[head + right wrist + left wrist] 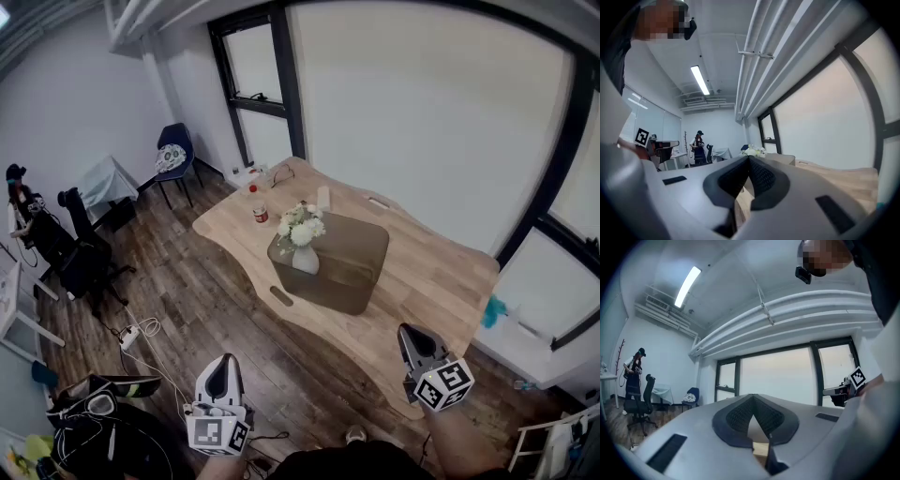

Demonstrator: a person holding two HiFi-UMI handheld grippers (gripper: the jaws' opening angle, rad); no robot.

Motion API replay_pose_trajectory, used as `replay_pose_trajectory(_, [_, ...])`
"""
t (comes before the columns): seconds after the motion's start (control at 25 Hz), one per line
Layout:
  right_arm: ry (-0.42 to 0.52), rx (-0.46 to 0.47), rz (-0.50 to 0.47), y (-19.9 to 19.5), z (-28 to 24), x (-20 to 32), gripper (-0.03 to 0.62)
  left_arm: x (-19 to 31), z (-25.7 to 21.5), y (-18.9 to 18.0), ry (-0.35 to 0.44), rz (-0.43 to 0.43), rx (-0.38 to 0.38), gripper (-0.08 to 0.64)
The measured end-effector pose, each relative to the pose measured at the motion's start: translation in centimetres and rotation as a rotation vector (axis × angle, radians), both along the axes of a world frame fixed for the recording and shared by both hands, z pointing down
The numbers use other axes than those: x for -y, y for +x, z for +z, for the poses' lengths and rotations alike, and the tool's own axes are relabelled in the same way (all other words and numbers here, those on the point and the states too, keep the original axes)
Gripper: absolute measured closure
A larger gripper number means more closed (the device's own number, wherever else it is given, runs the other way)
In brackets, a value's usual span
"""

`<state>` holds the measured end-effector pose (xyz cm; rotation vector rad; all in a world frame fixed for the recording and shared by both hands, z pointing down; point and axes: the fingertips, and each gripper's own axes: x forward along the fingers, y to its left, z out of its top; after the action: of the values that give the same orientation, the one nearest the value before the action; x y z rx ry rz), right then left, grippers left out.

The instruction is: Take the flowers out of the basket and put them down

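While both hang off the near edge of the table [431,281], left gripper [218,366] and right gripper [406,333] have jaws together, nothing held. Further out, basket [347,267] sits mid-table by that edge; flowers [302,225] stand in a white vase [306,260] at its left end.

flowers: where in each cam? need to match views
Head view: flowers near picture centre, at the left end of the brown basket.
Left gripper view: not in it.
Right gripper view: flowers small, just below centre.
Shared landmark: standing person in a cap, left of centre in all three.
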<state>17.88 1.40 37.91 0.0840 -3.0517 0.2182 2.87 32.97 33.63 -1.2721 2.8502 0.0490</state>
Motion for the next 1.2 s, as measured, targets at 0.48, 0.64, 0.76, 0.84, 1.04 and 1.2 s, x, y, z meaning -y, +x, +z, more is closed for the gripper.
replay_pose_trajectory(0.48, [0.003, 0.024, -0.029, 1.7, 0.6, 3.8, 0.571, 3.2, -0.7, 2.4, -0.030, -0.039, 0.048, 0.555])
replay_pose_trajectory(0.64, [0.001, 0.020, -0.027, 1.8, 1.6, 5.3, 0.571, 4.2, 0.3, 2.5, -0.038, -0.062, 0.041, 0.555])
replay_pose_trajectory(0.76, [-0.032, 0.012, -0.014, 1.7, 2.2, 6.1, 0.571, 5.0, 0.7, 2.2, -0.059, -0.051, 0.038, 0.555])
replay_pose_trajectory(0.84, [-0.027, 0.013, -0.013, 1.2, 2.2, 6.6, 0.571, 5.6, 0.8, 1.1, -0.065, -0.047, 0.041, 0.555])
replay_pose_trajectory(1.04, [-0.018, 0.029, 0.012, -0.9, 1.8, 8.3, 0.569, 8.3, 1.1, -2.5, -0.067, -0.009, 0.054, 0.555])
replay_pose_trajectory(1.2, [-0.021, 0.011, 0.076, -2.5, 2.0, 9.4, 0.569, 10.5, 1.1, -6.3, -0.059, 0.046, 0.050, 0.555])
